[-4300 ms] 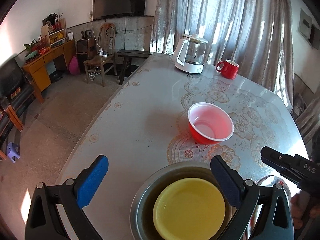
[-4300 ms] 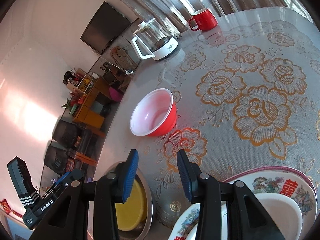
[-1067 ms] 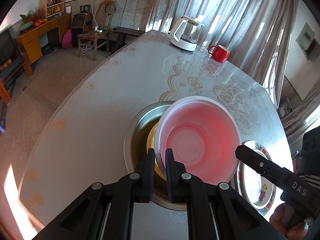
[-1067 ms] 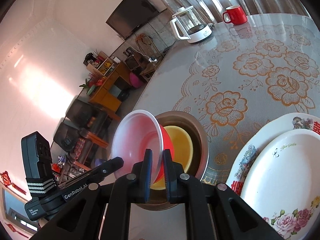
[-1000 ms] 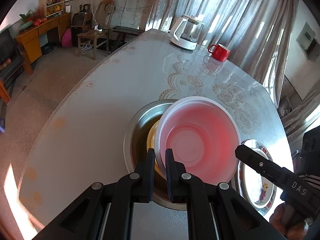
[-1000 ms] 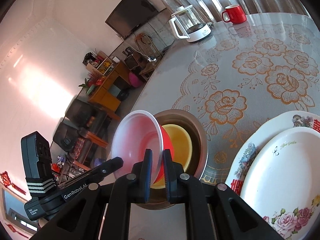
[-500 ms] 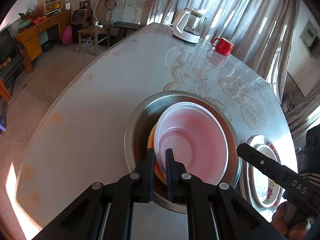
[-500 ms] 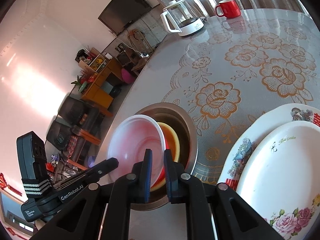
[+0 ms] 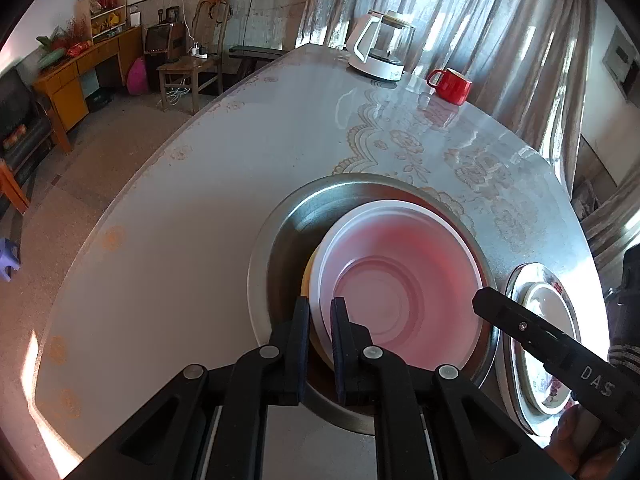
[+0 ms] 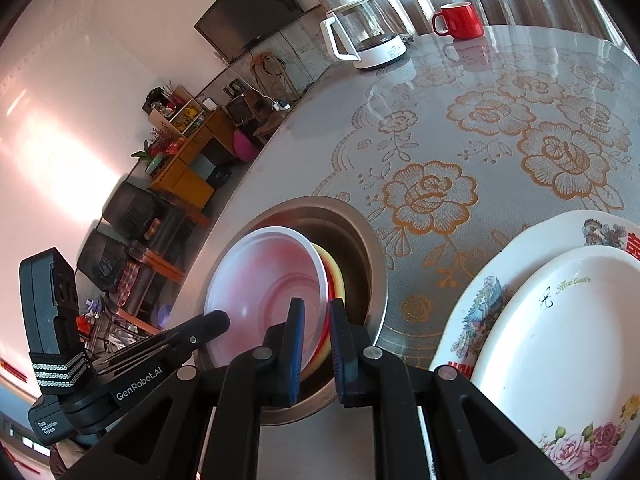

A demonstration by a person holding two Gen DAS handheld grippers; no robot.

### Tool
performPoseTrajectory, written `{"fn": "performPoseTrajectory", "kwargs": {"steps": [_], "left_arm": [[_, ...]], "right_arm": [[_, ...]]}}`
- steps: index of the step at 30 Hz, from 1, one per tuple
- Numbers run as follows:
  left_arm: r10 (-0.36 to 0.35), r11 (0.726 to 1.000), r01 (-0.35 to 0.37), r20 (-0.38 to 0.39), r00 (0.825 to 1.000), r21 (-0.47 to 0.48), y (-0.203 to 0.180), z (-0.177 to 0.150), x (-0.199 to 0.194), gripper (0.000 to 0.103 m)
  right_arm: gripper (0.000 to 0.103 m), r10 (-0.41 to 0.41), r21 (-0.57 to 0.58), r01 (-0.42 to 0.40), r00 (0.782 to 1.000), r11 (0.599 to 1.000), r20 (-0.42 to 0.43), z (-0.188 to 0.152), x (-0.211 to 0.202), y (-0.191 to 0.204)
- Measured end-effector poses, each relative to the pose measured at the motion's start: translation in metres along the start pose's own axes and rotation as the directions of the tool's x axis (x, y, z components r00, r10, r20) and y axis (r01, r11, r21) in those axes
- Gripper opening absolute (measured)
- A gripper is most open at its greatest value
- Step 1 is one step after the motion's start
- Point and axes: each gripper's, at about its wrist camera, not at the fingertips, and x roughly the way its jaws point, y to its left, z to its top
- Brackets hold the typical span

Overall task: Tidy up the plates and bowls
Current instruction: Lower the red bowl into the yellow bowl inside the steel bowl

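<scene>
Nearest the lenses, both tools pinch the same red bowl (image 9: 400,280): the left hand-held gripper (image 9: 320,312) has its jaws drawn narrow on the near rim, and the right hand-held gripper (image 10: 316,316) is clamped on the rim at the bowl's other side, its jaws only a touch wider with the thin wall between its pads (image 10: 296,320). The red bowl sits nested in the yellow bowl (image 10: 336,276), of which only a crescent of rim shows, and both lie inside the wide steel basin (image 9: 280,256) on the counter (image 9: 200,200). Just beside the basin, to the right, a small white plate (image 10: 560,340) rests on a larger patterned plate (image 10: 480,300), so the plates already make one stack. The step in hand looks like the seating of the red bowl as the top of the bowl nest, and that seems nearly done. Next, both grips probably need to let go cleanly and lift straight away from the rim, without dragging the light bowl up or tipping it off centre. Far across the counter stand a glass kettle (image 9: 380,52) and a red mug (image 9: 450,84), well apart from the work
</scene>
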Motion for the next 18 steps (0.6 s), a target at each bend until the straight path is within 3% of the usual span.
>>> {"fn": "performPoseTrajectory", "kwargs": {"steps": [18], "left_arm": [[0.036, 0.999, -0.037, 0.025, 0.999, 0.031, -0.0022, -0.0039, 0.0016, 0.013]], "right_arm": [[0.016, -0.064, -0.078, 0.066, 0.998, 0.995, 0.022, -0.0047, 0.0031, 0.0064]]}}
